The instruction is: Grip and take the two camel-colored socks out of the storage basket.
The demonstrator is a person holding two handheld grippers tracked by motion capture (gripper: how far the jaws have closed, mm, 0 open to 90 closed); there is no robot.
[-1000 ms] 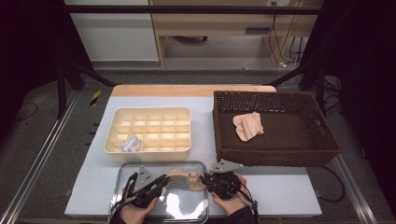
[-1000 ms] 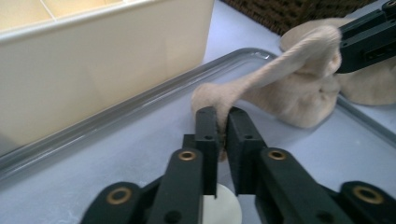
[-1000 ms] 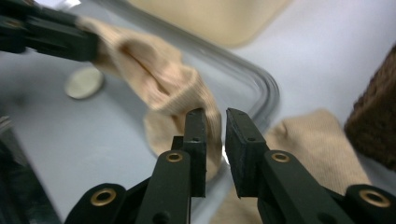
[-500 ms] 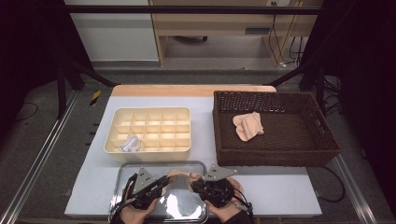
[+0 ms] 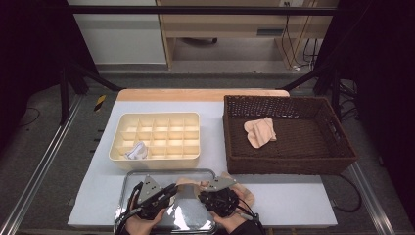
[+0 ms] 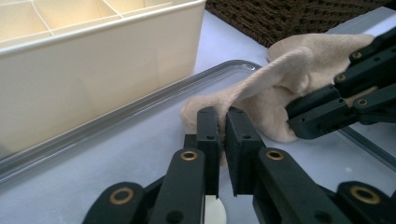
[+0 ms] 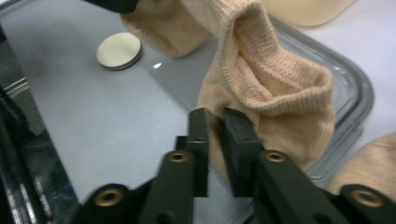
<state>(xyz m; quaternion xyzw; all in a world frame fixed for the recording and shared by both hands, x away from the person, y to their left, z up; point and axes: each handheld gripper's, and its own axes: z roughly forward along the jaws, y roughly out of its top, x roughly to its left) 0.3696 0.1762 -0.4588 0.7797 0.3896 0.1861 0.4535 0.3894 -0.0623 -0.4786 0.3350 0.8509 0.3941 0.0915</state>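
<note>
Closing on the beige sock (image 7: 261,93), the right gripper (image 7: 215,122) is now clamped; the left gripper (image 6: 220,122) is clamped on its other end over the tray (image 5: 128,182), ready for folding.

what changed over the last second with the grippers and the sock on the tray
The right gripper shifted a little left and down over the metal tray, and its jaws have just been closing; they now pinch the beige sock. The left gripper kept its place, shut on the same sock. The cream divided box, the wicker basket and the sock in the basket stayed put.
</note>
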